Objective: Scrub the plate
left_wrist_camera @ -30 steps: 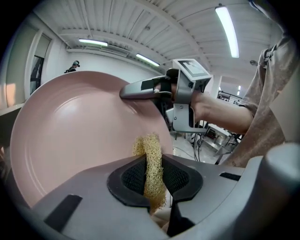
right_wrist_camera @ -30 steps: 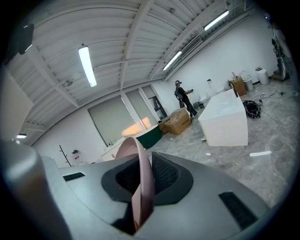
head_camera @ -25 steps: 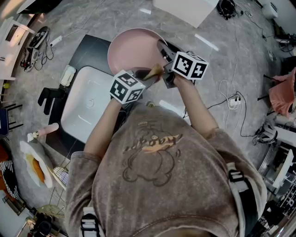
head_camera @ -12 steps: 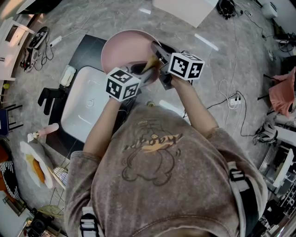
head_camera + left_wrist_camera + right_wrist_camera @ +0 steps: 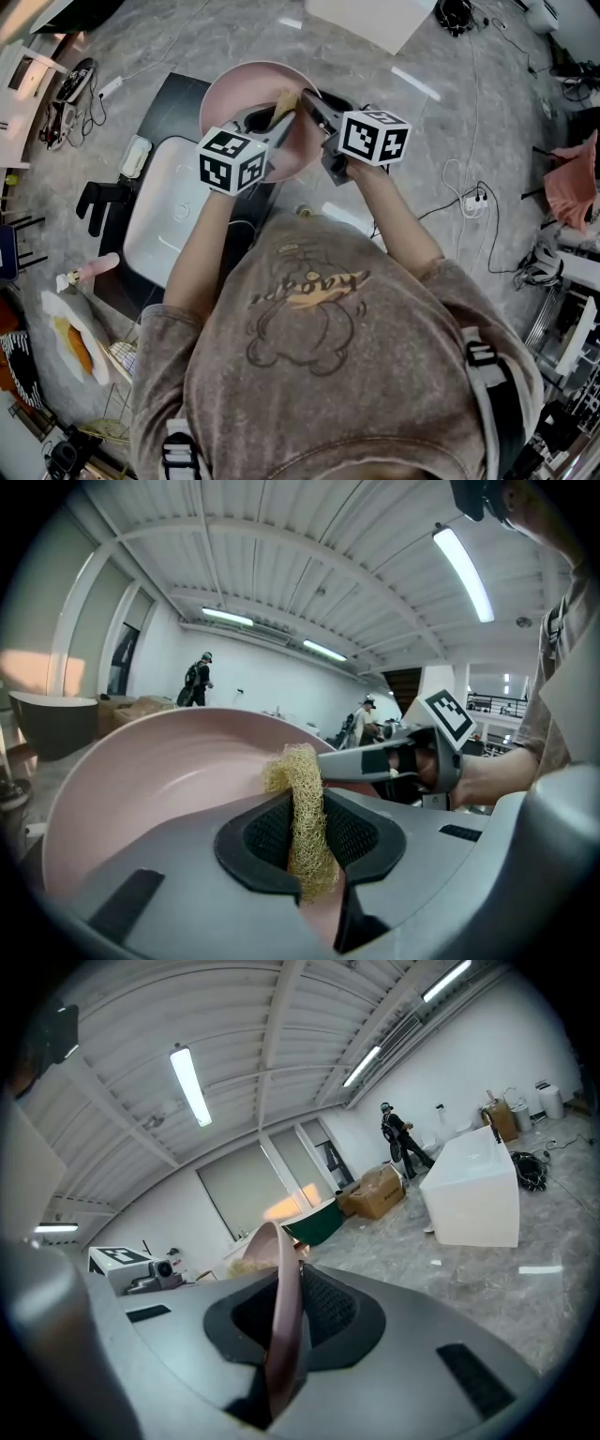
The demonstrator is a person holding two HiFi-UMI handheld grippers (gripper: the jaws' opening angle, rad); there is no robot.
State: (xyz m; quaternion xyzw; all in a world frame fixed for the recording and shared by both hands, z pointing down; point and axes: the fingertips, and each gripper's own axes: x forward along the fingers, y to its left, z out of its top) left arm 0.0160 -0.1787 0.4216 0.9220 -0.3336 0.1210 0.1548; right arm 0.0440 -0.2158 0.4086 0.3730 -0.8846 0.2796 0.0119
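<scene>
A pink plate [image 5: 242,98] is held tilted above the counter. My right gripper [image 5: 311,103] is shut on its right rim; in the right gripper view the plate's edge [image 5: 284,1307] stands upright between the pads of that gripper [image 5: 286,1335]. My left gripper [image 5: 279,111] is shut on a straw-coloured loofah scrubber [image 5: 284,97] that presses on the plate's face. In the left gripper view the scrubber [image 5: 305,827] sticks up between the pads of the gripper [image 5: 305,846], against the pink plate [image 5: 159,771], with the right gripper [image 5: 384,759] beyond it.
A white sink basin [image 5: 173,211] sits in a black counter [image 5: 173,103] below the plate. A soap dish [image 5: 137,153] and a pink bottle [image 5: 89,267] lie to its left. A white block [image 5: 375,19] and cables [image 5: 473,202] are on the marble floor.
My left gripper has slid left and up with the scrubber across the plate's face. The plate and the right gripper have shifted a little to the left.
</scene>
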